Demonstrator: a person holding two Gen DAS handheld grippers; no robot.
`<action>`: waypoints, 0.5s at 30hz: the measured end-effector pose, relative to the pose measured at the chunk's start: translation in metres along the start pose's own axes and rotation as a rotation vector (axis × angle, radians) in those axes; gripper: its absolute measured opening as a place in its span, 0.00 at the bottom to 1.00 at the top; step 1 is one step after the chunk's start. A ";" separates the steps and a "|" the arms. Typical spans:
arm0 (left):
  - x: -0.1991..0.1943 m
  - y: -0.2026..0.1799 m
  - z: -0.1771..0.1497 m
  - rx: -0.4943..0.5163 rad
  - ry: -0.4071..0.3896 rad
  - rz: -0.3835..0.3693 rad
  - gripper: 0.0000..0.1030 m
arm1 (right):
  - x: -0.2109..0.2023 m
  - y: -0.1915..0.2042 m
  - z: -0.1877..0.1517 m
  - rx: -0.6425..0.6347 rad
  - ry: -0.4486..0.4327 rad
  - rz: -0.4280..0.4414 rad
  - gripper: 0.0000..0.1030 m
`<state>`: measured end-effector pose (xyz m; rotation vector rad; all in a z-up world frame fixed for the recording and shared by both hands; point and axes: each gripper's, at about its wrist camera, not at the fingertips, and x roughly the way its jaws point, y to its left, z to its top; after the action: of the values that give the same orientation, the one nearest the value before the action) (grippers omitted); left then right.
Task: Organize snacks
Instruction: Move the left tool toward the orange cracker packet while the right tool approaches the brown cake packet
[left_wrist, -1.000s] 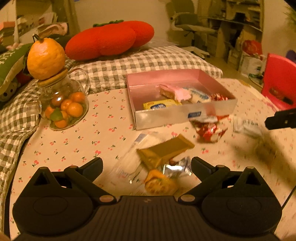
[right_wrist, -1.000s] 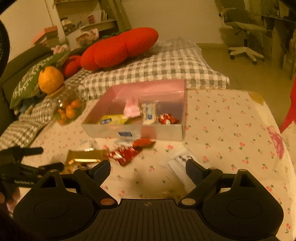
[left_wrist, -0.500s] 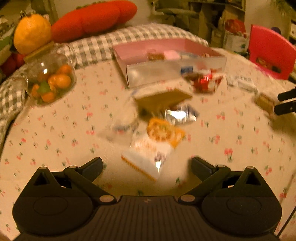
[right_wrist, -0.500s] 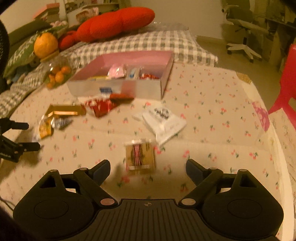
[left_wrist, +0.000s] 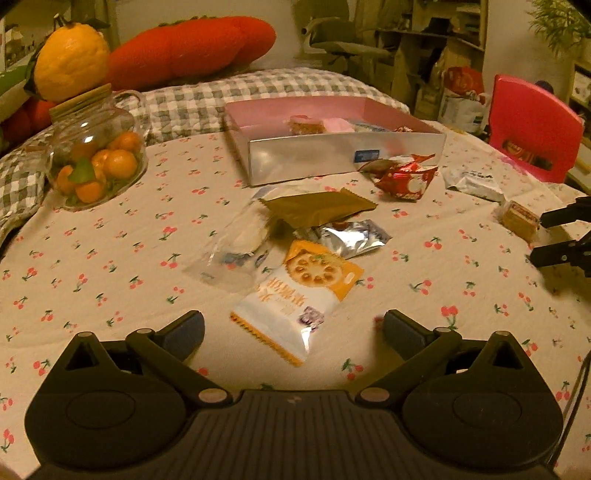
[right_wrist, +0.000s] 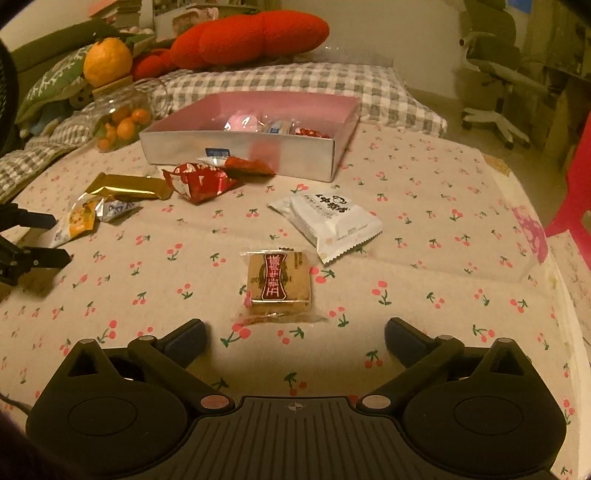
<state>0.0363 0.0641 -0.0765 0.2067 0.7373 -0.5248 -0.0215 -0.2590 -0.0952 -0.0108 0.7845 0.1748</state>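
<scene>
A silver box with a pink inside (left_wrist: 306, 158) (right_wrist: 243, 149) stands at the far side of the cherry-print cloth with a few snacks in it. My left gripper (left_wrist: 293, 326) is open just short of an orange-and-white cracker packet (left_wrist: 299, 295), with nothing between its fingers. Behind that lie a clear wrapper (left_wrist: 240, 243), a gold bar (left_wrist: 317, 208), a silver packet (left_wrist: 351, 236) and a red packet (left_wrist: 402, 179). My right gripper (right_wrist: 295, 334) has its jaws opening wide, just short of a brown square cake (right_wrist: 279, 282), with nothing between them. A white packet (right_wrist: 330, 219) lies beyond.
A glass jar of small oranges (left_wrist: 96, 162) with a big orange fruit (left_wrist: 70, 61) on its lid stands far left. Checked bedding (right_wrist: 295, 83) and a red cushion (right_wrist: 251, 35) lie behind the box. A red chair (left_wrist: 533, 125) stands at the right.
Both grippers have come down closer to the cloth and tilted more toward it. The cracker packet and the brown cake now sit just ahead of the fingers. Nothing was taken hold of.
</scene>
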 end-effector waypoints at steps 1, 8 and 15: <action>0.000 -0.002 0.001 0.005 -0.003 -0.006 0.95 | 0.000 0.000 0.000 0.001 -0.002 -0.002 1.00; -0.004 -0.015 0.003 0.061 -0.002 -0.074 0.74 | 0.001 0.001 0.001 -0.001 -0.004 -0.002 1.00; -0.005 -0.026 0.004 0.098 -0.003 -0.114 0.62 | 0.002 0.003 0.001 0.000 -0.006 -0.002 1.00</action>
<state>0.0220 0.0422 -0.0701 0.2559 0.7241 -0.6704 -0.0199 -0.2557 -0.0957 -0.0115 0.7783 0.1729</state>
